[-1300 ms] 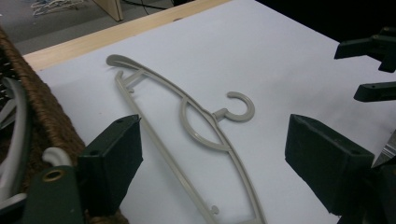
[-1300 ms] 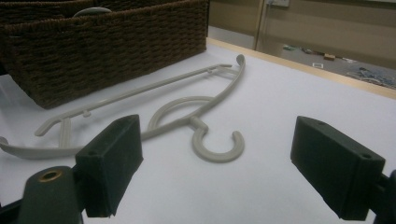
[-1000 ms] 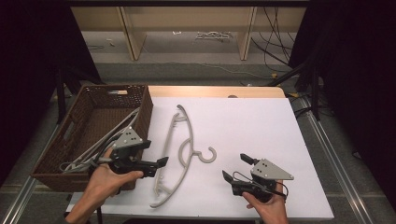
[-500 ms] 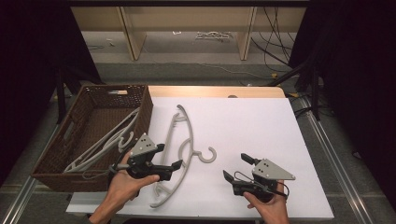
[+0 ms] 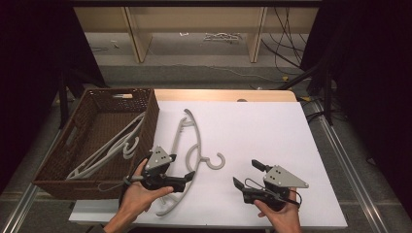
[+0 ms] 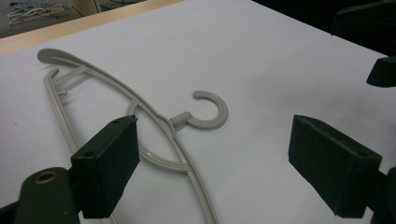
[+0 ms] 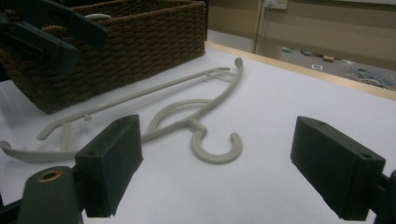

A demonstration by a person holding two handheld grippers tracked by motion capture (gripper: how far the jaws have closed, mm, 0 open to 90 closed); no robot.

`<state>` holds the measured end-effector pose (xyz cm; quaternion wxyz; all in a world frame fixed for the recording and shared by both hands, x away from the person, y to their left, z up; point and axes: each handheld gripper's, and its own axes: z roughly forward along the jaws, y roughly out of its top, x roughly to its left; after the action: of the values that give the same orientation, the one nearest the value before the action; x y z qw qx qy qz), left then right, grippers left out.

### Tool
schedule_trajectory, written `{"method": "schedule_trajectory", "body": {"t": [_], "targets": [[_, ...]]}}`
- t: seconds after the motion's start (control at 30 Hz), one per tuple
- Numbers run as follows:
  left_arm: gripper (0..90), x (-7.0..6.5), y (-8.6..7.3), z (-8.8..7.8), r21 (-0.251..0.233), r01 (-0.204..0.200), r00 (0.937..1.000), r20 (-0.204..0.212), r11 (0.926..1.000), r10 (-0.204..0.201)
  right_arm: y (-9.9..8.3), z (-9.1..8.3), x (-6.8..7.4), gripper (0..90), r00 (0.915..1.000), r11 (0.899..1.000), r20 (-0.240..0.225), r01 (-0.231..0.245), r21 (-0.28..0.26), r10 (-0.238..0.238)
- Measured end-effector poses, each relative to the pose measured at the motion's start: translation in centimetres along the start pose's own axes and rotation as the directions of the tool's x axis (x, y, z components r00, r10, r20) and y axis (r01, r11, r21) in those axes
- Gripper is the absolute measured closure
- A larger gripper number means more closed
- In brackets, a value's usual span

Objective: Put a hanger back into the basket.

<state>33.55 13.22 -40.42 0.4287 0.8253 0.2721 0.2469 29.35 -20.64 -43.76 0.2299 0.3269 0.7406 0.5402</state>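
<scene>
— Where's your hanger?
— The grey hanger (image 5: 187, 155) lies flat on the white table (image 5: 272, 131), centre-left of the high view, beside the wicker basket (image 5: 145, 104).
— And your claws?
— Your left gripper (image 5: 187, 175) hovers over it, jaws spread wide; your right gripper (image 5: 247, 174), lower right, is spread too, holding nothing.

Right tool (image 7: 215, 172) with its two black jaws wide apart, grey hanger (image 7: 187, 109) lying flat on the white tabletop (image 7: 303, 93) just ahead of the tool, hook facing it, brown basket (image 7: 116, 42) beyond on the left, other tool (image 7: 51, 32) up in the far left corner
</scene>
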Motion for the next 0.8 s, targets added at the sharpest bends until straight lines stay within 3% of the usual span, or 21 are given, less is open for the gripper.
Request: {"method": "schedule_trajectory", "body": {"t": [0.27, 0.33, 0.37, 0.43, 0.47, 0.5, 0.57, 0.67, 0.73, 0.8], "targets": [[16.1, -0.5, -0.3, 1.7, 0.031, -0.001, 0.9999, -0.017, 0.9995, 0.001, 0.0, -0.3, 0.0, 17.5, 1.0000, 1.000, 0.006, 0.004, 0.010, -0.004], [16.1, -0.6, -0.3, 1.9, 0.036, -0.002, 0.9995, -0.032, 0.9994, 0.003, 0.0, -0.3, 0.0, 17.5, 1.0000, 1.000, 0.007, 0.006, 0.010, -0.006], [16.1, -0.8, -0.4, 2.7, 0.056, -0.011, 0.9980, -0.061, 0.9984, 0.014, -0.1, -0.4, -0.1, 17.5, 1.0000, 1.000, 0.008, -0.001, -0.001, 0.001], [16.2, -1.0, -0.5, 3.6, 0.077, -0.014, 0.9979, -0.062, 0.9970, 0.019, -0.1, -0.7, -0.1, 17.5, 0.9998, 1.000, 0.019, -0.011, 0.012, 0.011], [16.1, -1.1, -0.5, 4.0, 0.091, -0.015, 0.9938, -0.109, 0.9958, 0.025, -0.1, -0.7, -0.2, 17.5, 0.9998, 1.000, 0.020, -0.009, 0.005, 0.009], [16.1, -1.1, -0.5, 4.0, 0.091, -0.015, 0.9938, -0.109, 0.9958, 0.025, -0.1, -0.7, -0.1, 17.5, 0.9997, 1.000, 0.014, -0.018, -0.004, 0.018], [16.2, -1.3, -0.7, 4.9, 0.124, -0.017, 0.9903, -0.135, 0.9922, 0.034, -0.1, -0.9, -0.1, 17.5, 0.9997, 1.000, 0.025, -0.008, 0.002, 0.008], [16.2, -1.6, -0.8, 5.5, 0.152, -0.013, 0.9897, -0.139, 0.9884, 0.034, -0.1, -0.9, -0.1, 17.5, 0.9995, 1.000, 0.029, 0.010, -0.009, -0.010], [16.5, -1.6, -0.8, 6.2, 0.201, -0.013, 0.9885, -0.145, 0.9795, 0.043, -0.1, -0.9, 0.0, 17.5, 0.9998, 1.000, 0.021, -0.005, 0.002, 0.005], [16.8, -1.5, -0.9, 6.5, 0.216, -0.011, 0.9883, -0.146, 0.9764, 0.043, -0.1, -0.8, -0.1, 17.5, 0.9995, 1.000, 0.031, 0.009, -0.020, -0.008]]}}
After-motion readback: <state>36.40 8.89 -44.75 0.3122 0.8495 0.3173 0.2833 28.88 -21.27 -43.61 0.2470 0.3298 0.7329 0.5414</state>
